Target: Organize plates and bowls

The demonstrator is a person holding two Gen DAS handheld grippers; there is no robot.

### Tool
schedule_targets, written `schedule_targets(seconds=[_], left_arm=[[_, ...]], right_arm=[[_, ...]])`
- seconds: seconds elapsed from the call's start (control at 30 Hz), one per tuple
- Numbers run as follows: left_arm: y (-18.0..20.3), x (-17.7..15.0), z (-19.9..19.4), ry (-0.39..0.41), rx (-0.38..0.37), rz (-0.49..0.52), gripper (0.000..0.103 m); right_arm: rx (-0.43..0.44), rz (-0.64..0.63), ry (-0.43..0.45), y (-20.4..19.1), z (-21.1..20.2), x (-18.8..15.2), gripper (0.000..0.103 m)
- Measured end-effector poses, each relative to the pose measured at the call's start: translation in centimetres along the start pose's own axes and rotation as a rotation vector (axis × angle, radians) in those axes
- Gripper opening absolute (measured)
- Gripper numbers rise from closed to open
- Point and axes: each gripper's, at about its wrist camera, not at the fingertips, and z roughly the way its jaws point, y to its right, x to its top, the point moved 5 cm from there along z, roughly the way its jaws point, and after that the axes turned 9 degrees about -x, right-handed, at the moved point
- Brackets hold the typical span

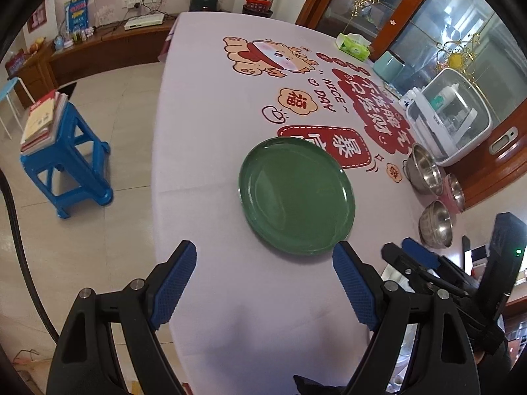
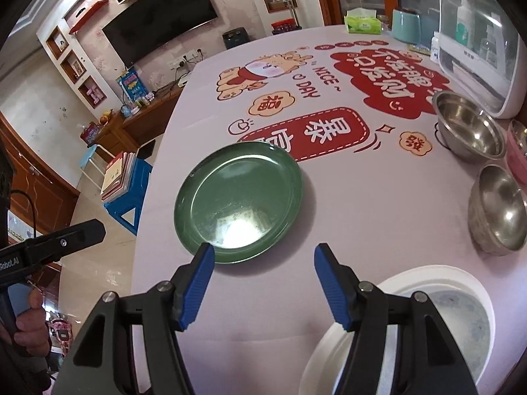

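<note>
A green plate (image 1: 296, 197) lies flat on the table, also in the right wrist view (image 2: 238, 200). My left gripper (image 1: 263, 263) is open and empty, just short of its near rim. My right gripper (image 2: 262, 266) is open and empty, its left fingertip (image 2: 202, 263) over the plate's near rim. A white plate (image 2: 438, 296) lies under its right finger. Two steel bowls sit at the right: a larger one (image 2: 467, 128) (image 1: 425, 168) farther off and a smaller one (image 2: 500, 207) (image 1: 436, 222) nearer. A pink bowl (image 1: 456, 194) with a steel inside stands beside them.
The table has a pale printed cloth (image 1: 230, 125). A white covered dish rack (image 2: 477, 42), a teal canister (image 2: 406, 26) and a tissue pack (image 2: 362, 23) stand along the far right. A blue stool with books (image 1: 62, 151) stands on the floor left of the table.
</note>
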Motion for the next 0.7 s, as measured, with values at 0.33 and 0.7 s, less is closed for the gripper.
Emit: schedule_targets(seconds=[0.33, 0.7], left_arm=[[-1.4, 1.2, 4.6, 0.022, -0.034, -0.054, 0.084], [-2.4, 1.7, 10.0, 0.005, 0.016, -0.052, 0.084]], right_arm=[[0.086, 0.047, 0.004, 0.0, 4.0, 0.7, 0.063], [0.103, 0.027, 0.002, 0.0, 7.5, 1.0, 0.063]])
